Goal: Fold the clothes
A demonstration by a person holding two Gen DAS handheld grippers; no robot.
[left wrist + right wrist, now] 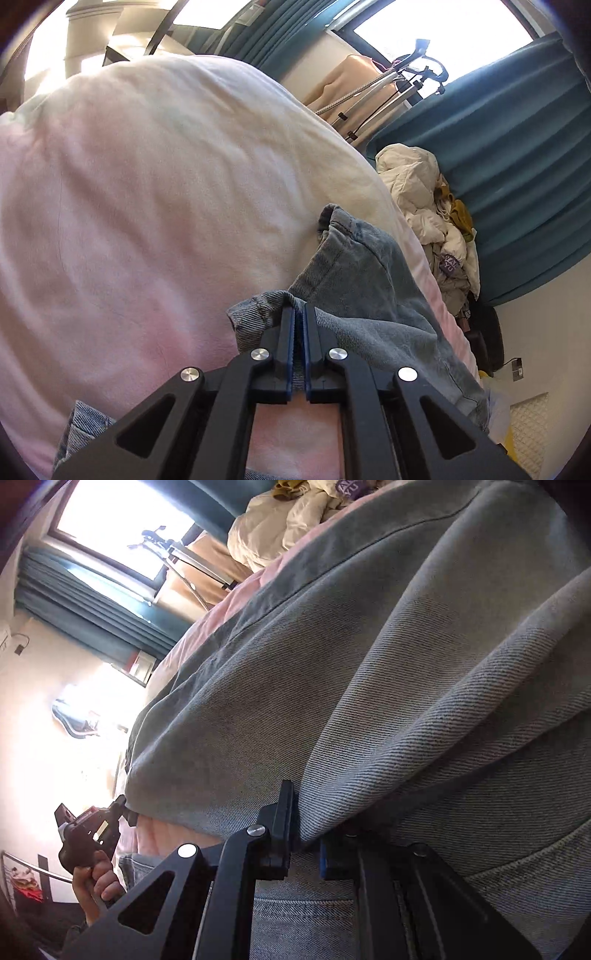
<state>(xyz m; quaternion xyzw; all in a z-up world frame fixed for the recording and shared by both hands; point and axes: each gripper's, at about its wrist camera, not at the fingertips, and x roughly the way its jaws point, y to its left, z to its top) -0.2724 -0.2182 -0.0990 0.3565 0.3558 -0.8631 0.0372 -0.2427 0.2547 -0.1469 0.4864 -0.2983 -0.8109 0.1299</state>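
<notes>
Left gripper (pixel 300 317) fingers are clenching on a folded edge of the jeans (pixel 354 273), denim pinched tight between the blue pads. The jeans are lying across the bed with the pink sheet (pixel 129 206), draping off toward the right in the left wrist view; another bit of denim is peeking out at the lower left.

Right gripper (pixel 306 819) is grasping a thick fold of the same jeans (pixel 369 672); the left finger is showing, the right one is mostly buried under cloth, with fabric wedged between them. Denim is filling most of the right wrist view, lying over the pink sheet (pixel 166 834).

In the right wrist view the left gripper (pixel 92 830) is sitting at the jeans' far edge, with the person's hand (pixel 98 886) gripping its handle.

A pile of white bedding and clothes (pixel 432 206) is sitting at the far end of the bed, just beside teal curtains (pixel 517 147). A tripod (pixel 391 88) is standing near the window (pixel 443 33).
</notes>
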